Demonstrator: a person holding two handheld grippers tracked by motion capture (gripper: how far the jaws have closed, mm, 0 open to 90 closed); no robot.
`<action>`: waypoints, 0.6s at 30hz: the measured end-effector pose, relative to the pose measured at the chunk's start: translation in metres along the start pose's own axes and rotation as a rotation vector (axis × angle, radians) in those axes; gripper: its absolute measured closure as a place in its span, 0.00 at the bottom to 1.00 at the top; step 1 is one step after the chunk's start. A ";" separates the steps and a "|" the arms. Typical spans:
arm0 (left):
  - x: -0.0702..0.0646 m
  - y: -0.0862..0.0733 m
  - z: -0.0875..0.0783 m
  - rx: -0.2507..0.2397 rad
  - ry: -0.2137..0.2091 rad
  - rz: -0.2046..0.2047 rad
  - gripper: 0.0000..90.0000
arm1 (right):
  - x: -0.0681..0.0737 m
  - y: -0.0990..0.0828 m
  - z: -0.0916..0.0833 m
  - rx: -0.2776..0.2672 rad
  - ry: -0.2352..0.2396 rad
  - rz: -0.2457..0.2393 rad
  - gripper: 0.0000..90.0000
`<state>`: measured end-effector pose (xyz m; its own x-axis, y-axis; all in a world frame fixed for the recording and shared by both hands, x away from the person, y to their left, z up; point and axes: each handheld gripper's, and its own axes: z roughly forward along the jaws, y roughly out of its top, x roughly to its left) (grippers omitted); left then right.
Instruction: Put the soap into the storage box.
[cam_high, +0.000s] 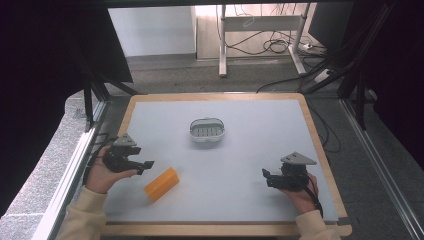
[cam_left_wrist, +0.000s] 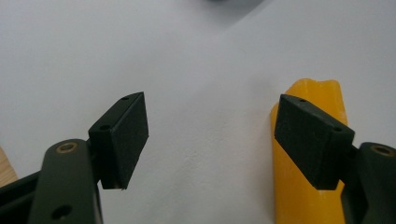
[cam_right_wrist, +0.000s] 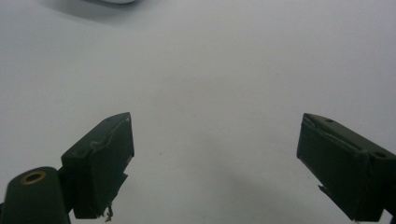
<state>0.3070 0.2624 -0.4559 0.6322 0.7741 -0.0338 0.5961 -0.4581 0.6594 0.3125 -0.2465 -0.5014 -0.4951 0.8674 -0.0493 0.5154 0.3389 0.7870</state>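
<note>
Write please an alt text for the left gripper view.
The left tongs stand open above the pale table, nothing between the black jaws. A yellow block lies on the table behind the right-hand jaw.

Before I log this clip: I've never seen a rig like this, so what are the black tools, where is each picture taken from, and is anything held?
A person sits at a table with a hand-held gripper in each hand. The high view looks down from above: left gripper, right gripper. The other two pictures come from cameras riding on the grippers, looking along their black fingers. On the grey surface lie an orange block and a small grey basket. Both grippers are open and hold nothing. In the left gripper view the block lies beside and partly behind one of the fingers, not between them. The right gripper's fingers stand wide over bare table.
</note>
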 end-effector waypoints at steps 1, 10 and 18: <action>-0.001 0.000 -0.001 0.002 0.000 0.002 0.29 | -0.001 -0.001 0.000 -0.002 0.005 0.003 0.13; -0.006 0.001 -0.003 -0.013 0.009 0.010 0.30 | 0.002 -0.002 -0.001 0.009 0.019 -0.014 0.13; -0.013 0.002 -0.003 0.006 -0.011 0.027 0.30 | 0.002 -0.003 0.000 0.013 0.013 -0.024 0.13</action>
<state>0.2991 0.2526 -0.4519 0.6536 0.7565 -0.0247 0.5819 -0.4813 0.6556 0.3101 -0.2457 -0.5041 -0.5168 0.8540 -0.0599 0.5119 0.3644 0.7780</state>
